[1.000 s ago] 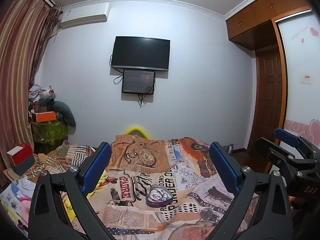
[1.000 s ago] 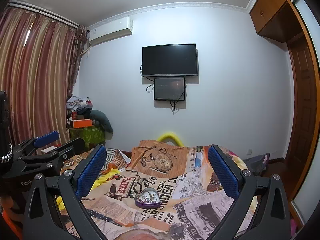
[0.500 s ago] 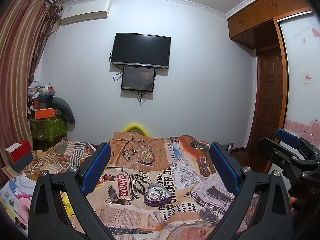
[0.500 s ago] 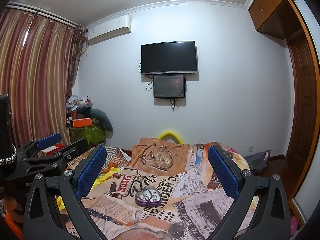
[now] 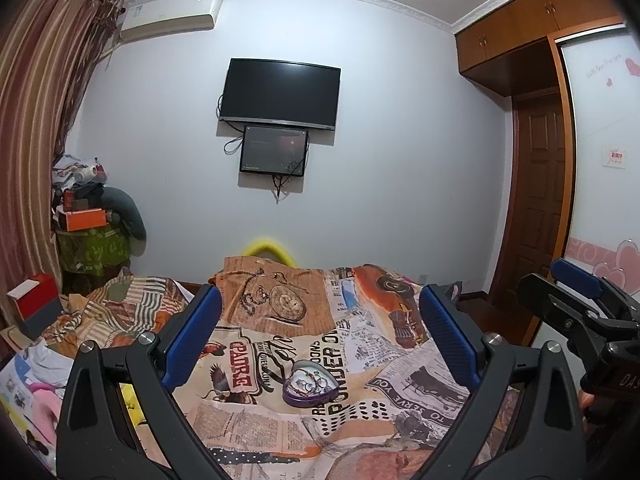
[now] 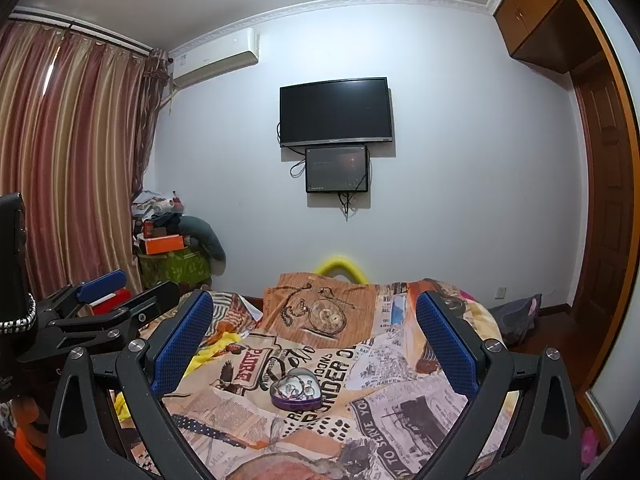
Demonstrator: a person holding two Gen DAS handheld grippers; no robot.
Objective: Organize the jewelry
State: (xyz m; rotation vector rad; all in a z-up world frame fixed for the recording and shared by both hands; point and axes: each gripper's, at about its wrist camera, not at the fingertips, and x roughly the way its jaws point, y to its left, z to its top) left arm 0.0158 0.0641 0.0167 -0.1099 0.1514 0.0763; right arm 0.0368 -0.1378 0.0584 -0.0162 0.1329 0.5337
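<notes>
A purple heart-shaped tin (image 5: 309, 384) lies open on the patterned bedspread (image 5: 280, 320), with several small jewelry pieces inside. It also shows in the right wrist view (image 6: 297, 390). My left gripper (image 5: 320, 328) is open and empty, held above the bed short of the tin. My right gripper (image 6: 316, 332) is open and empty too, likewise short of the tin. The right gripper shows at the right edge of the left wrist view (image 5: 576, 300), and the left gripper at the left edge of the right wrist view (image 6: 104, 304).
A TV (image 5: 280, 96) and a smaller screen (image 5: 274, 152) hang on the far wall. A cluttered stand with boxes (image 5: 88, 236) is at the left by the curtains (image 6: 68, 168). A wooden door (image 5: 540, 200) and wardrobe are at the right.
Both views have tilted up slightly, so the tin and bed sit a little lower in frame. Both grippers stay open.
</notes>
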